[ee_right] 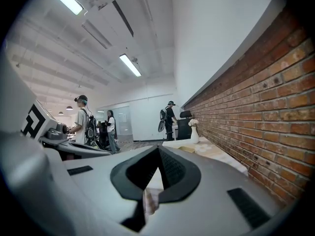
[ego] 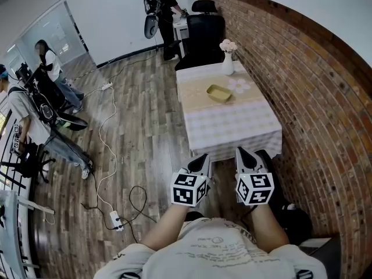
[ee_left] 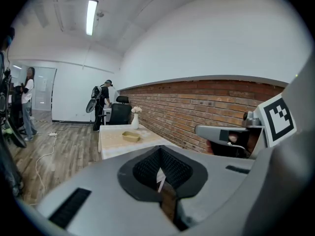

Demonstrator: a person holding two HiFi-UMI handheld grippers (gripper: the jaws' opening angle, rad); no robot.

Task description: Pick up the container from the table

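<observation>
Item one, nearest me: my left gripper (ego: 201, 159), jaws pressed together with nothing between them. Beside it is my right gripper (ego: 246, 154), likewise clenched on nothing. Both are held off the table (ego: 232, 129), tips pointing at its near edge.

Item two, low to my left: a power strip (ego: 116, 220) on the wood floor (ego: 145, 109), with a white cable (ego: 104, 132) trailing away.

Item three: the table itself, under a pale cloth, its right side along the brick wall (ego: 325, 127).

Item four: the container (ego: 218, 93), a shallow yellow dish, sits on the far half of the table, well apart from both grippers.

Item five: a white vase (ego: 228, 65) with flowers stands at the far end, just beyond the container.

Item six: a black office chair (ego: 203, 34) is behind the table.

Item seven: one person (ego: 165, 10) stands by the chair, and others (ego: 49, 74) stand off to my left.
</observation>
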